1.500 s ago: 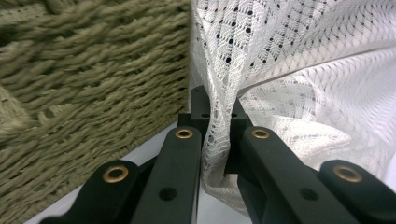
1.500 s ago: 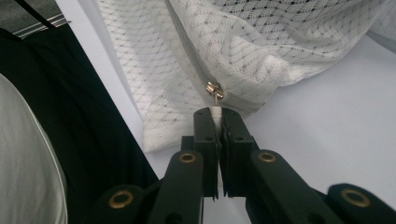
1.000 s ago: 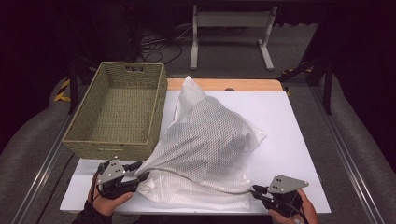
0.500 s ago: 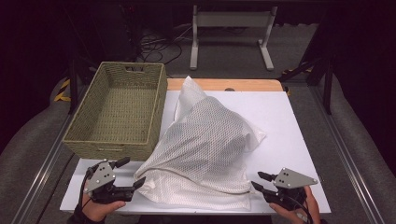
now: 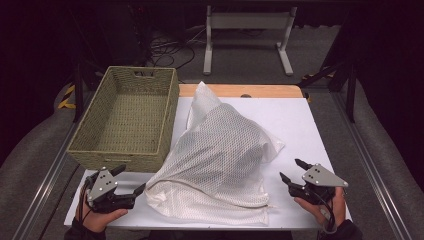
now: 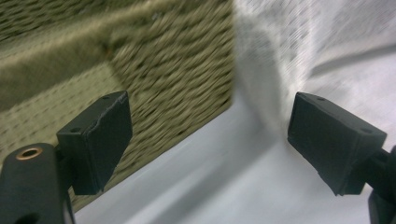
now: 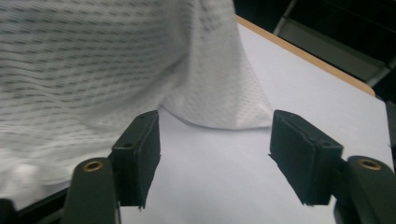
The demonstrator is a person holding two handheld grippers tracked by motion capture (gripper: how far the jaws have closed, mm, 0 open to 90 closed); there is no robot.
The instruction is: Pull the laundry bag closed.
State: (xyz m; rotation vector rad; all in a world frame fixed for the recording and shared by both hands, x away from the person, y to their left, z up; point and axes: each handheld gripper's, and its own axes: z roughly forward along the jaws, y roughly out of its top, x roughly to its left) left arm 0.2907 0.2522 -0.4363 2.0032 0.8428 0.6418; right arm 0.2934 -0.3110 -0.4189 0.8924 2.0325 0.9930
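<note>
On the white table top (image 5: pixel 320 125) a white mesh laundry bag (image 5: pixel 225 155) lies in a loose heap, its left flank leaning against the right wall of the woven basket (image 5: pixel 125 120), which stands empty at the table's left. The left gripper (image 5: pixel 129 181) sits at the near left corner and the right gripper (image 5: pixel 292 171) at the near right; the jaws of both have just been opening, and now they stand spread with nothing between them, each a little apart from the bag's near hem. From the left gripper view, bare table and the basket wall (image 6: pixel 177 74) lie between the pads, the mesh (image 6: pixel 280 56) off to one side; the right gripper view has the bag's corner (image 7: pixel 219 102) ahead of its jaws, not inside them. The risk, as I judge it, is a poor re-grasp: the fabric is thin and slack, so a pinch may catch a single layer and the bag would sag or slide out when lifted. A pull from one side alone could drag it against the basket and shove or tip the basket. The hem close to the near edge could also slip off the table.
</note>
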